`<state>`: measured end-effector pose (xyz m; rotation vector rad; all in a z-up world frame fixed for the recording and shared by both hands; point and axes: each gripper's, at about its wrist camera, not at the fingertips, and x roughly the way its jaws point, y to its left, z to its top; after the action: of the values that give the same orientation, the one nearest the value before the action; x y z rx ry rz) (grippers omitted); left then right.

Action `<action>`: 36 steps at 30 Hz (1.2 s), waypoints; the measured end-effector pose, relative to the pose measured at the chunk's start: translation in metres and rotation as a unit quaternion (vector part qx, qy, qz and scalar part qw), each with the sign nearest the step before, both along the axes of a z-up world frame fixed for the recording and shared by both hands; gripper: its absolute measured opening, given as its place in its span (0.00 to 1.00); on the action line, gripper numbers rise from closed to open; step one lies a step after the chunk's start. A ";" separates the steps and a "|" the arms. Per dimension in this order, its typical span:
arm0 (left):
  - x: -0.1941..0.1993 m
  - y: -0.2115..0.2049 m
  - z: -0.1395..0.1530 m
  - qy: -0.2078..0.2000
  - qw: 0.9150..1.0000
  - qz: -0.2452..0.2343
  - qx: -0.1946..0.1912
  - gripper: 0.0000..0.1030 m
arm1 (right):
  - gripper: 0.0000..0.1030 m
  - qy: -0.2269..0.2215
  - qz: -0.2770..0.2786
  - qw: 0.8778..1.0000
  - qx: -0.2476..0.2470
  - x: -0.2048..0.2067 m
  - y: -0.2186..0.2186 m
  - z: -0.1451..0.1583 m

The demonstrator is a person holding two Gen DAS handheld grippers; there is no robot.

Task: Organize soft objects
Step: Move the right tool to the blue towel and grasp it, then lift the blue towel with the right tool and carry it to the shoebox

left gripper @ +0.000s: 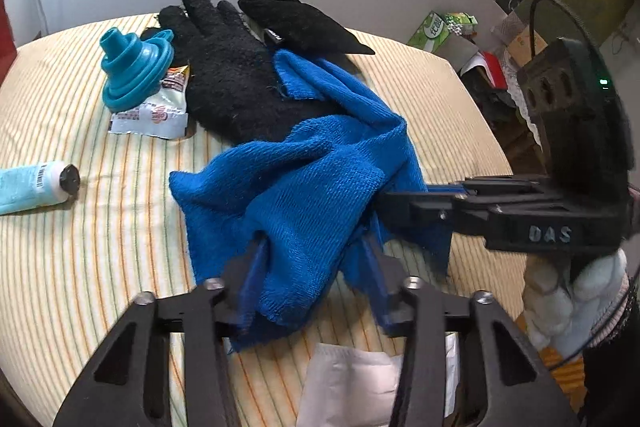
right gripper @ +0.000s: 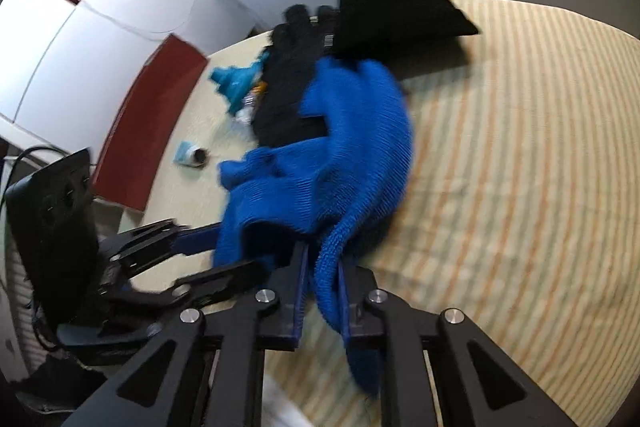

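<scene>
Both grippers have hold of the blue towel (left gripper: 304, 187), which lies crumpled in the centre of the frame on the striped table (left gripper: 80, 267). The left gripper (left gripper: 312, 279) is about half closed, with a fold of the cloth between its fingers. The right gripper (right gripper: 322, 279) is nearly closed on a narrow hanging edge. In the left view the right gripper (left gripper: 400, 203) enters from the right side, so the two grips are on neighbouring edges, close together. The towel's long axis runs away toward the black glove (left gripper: 224, 67) in the upper part and partly covers it. I think the hands must move apart to stretch it.
</scene>
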<state>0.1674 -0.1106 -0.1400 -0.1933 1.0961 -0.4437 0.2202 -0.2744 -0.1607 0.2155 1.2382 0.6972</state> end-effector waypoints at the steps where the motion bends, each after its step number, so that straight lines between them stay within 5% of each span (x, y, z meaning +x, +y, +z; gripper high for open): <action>1: 0.000 0.000 0.000 -0.001 1.000 0.000 0.000 0.26 | 0.07 -0.001 0.002 1.000 0.003 -0.002 0.001 0.002; 6: -0.004 0.001 0.003 -0.005 1.000 -0.011 -0.023 0.13 | 0.04 -0.006 0.013 1.000 0.016 -0.011 0.008 0.013; 23: -0.033 0.019 0.060 -0.066 0.994 -0.022 -0.085 0.10 | 0.04 -0.062 0.026 0.997 0.043 -0.040 0.036 0.085; 36: -0.067 0.097 0.130 -0.160 0.979 0.027 -0.124 0.10 | 0.04 -0.128 0.074 0.987 0.057 -0.061 0.119 0.163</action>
<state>0.1001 -0.0138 -0.0102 -0.3580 0.7173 -0.5412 0.1592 -0.1557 0.0026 0.1240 0.9751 0.8972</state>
